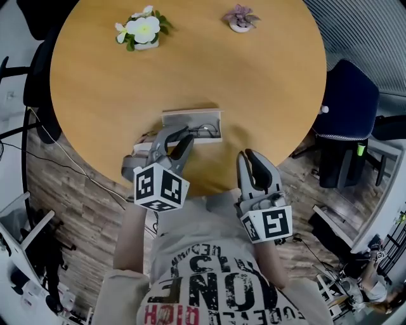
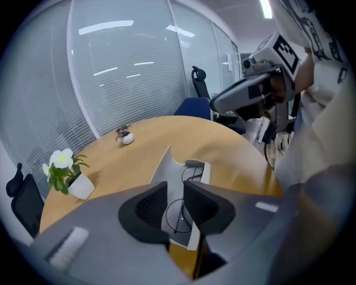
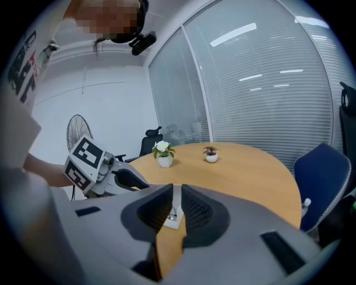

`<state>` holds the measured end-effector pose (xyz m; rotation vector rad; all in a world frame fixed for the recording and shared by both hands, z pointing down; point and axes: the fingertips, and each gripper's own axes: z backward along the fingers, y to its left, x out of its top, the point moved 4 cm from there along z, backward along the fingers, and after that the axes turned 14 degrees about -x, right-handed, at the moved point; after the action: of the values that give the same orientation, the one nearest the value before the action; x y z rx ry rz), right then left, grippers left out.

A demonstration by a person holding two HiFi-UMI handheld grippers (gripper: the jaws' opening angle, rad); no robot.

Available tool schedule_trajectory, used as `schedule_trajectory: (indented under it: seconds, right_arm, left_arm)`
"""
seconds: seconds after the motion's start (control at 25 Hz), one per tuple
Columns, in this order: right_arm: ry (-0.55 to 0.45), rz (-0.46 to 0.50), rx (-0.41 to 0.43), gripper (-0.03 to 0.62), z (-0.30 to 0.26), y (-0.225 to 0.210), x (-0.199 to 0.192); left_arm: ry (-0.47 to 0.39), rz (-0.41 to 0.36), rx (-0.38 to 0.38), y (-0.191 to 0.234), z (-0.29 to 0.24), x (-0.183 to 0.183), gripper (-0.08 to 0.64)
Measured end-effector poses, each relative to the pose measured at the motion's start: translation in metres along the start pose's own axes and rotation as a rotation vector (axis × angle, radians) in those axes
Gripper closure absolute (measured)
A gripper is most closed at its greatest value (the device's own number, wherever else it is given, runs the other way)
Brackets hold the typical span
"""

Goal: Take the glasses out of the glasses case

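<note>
An open grey glasses case [image 1: 184, 118] lies near the front edge of the round wooden table [image 1: 190, 63]. Thin dark-framed glasses [image 1: 204, 131] rest inside it. My left gripper [image 1: 177, 141] hovers just over the case's near side, pointing steeply down, jaws open and holding nothing. In the left gripper view the case [image 2: 167, 167] and the glasses [image 2: 193, 170] show through the gap of that gripper [image 2: 174, 195]. My right gripper [image 1: 248, 156] stays off the table's edge to the right, jaws a narrow gap apart and empty. The right gripper view shows the case [image 3: 173, 217] between that gripper's [image 3: 176, 201] jaws.
A white-flowered plant [image 1: 143, 30] and a small purple plant [image 1: 241, 18] stand at the table's far side. A dark blue chair [image 1: 346, 101] sits right of the table. Cables and office clutter lie on the wooden floor at left.
</note>
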<state>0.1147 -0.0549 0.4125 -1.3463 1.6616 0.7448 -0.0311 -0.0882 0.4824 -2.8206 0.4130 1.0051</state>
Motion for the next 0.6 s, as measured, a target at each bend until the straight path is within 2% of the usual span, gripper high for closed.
schedule_trajectory:
  seconds: [0.24, 0.48, 0.6]
  right_arm:
    - [0.006, -0.014, -0.024, 0.535, 0.000, -0.006, -0.002]
    - [0.012, -0.024, -0.042, 0.534, -0.002, -0.012, -0.002]
    - [0.013, -0.028, -0.048, 0.535, -0.003, -0.015, -0.002]
  left_arm:
    - [0.123, -0.078, -0.076, -0.001, -0.016, 0.002, 0.459]
    - [0.194, -0.141, -0.129, -0.001, -0.035, 0.000, 0.459]
    - [0.232, -0.147, -0.164, -0.001, -0.040, -0.001, 0.459]
